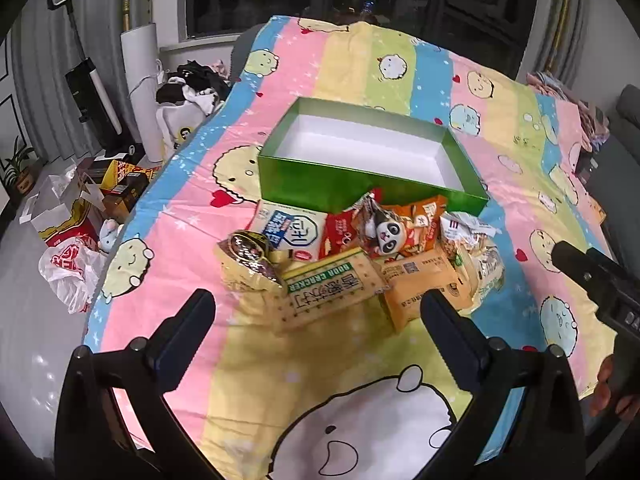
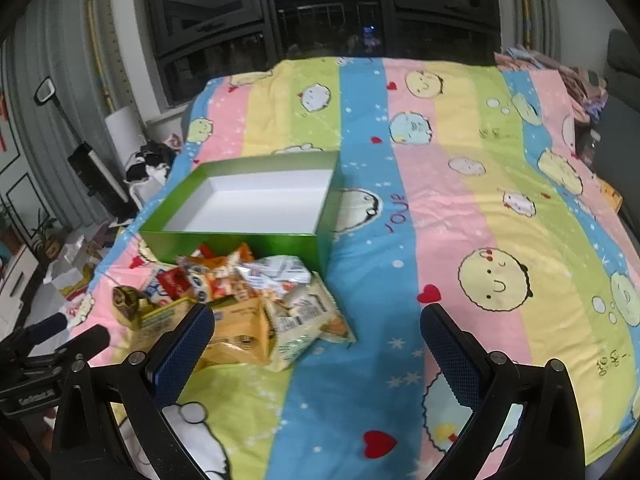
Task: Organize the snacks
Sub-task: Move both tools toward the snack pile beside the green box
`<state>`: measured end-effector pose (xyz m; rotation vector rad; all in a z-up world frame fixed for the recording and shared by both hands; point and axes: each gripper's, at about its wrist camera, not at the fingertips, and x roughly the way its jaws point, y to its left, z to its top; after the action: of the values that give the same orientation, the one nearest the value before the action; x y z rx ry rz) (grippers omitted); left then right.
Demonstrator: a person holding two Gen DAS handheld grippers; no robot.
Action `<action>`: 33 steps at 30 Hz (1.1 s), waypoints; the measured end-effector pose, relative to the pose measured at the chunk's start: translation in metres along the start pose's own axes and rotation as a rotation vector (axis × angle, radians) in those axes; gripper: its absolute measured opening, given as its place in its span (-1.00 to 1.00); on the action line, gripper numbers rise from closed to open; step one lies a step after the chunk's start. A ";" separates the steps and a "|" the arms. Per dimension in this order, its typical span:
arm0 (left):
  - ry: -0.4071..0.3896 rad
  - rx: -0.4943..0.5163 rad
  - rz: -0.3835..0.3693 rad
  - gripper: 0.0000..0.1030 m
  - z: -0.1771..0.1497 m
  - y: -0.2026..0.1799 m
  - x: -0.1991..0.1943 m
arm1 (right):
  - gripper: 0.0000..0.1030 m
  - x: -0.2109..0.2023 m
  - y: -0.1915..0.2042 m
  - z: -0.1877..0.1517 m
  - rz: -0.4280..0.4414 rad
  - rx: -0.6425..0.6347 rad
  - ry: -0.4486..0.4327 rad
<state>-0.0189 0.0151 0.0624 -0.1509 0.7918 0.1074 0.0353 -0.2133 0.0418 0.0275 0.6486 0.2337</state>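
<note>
Both your grippers hang over the bed with nothing in them. The left gripper (image 1: 318, 312) has its fingers spread wide and is angled down at the snack pile (image 1: 360, 256), just short of it. The right gripper (image 2: 318, 332) is spread just as wide and sits a little to the right of the pile, over the blue stripe of the bedspread (image 2: 460, 208).

The snacks lie in one loose heap toward the bed's left edge, touching the near wall of the green box (image 1: 360, 152). The box is open and looks empty, so the sorting has not yet started.

Begin with a packet on the near side of the heap, where nothing lies on top of it. The cracker packet (image 1: 332, 292) is closest to your left fingers and lies flat, so come in low and close across its narrow width rather than its length. The orange packet (image 1: 424, 284) beside it is partly under other wrappers; leave it for later or it will likely drag them along. Squeeze gently, since the crackers may break.

Lift well over the box's near wall before moving in, and set each packet flat against a corner so that the rest fit in rows.
</note>
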 end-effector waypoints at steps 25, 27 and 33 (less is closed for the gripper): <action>-0.013 -0.013 -0.025 0.99 0.004 0.004 -0.005 | 0.99 -0.021 0.032 -0.003 0.003 -0.059 -0.016; -0.013 -0.011 -0.026 0.99 0.004 0.003 -0.005 | 0.99 -0.020 0.032 -0.003 0.002 -0.060 -0.017; -0.009 -0.012 -0.029 0.99 0.005 0.003 -0.004 | 0.99 -0.020 0.033 -0.003 0.000 -0.063 -0.018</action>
<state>-0.0190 0.0184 0.0683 -0.1725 0.7797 0.0855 0.0111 -0.1862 0.0543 -0.0308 0.6231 0.2531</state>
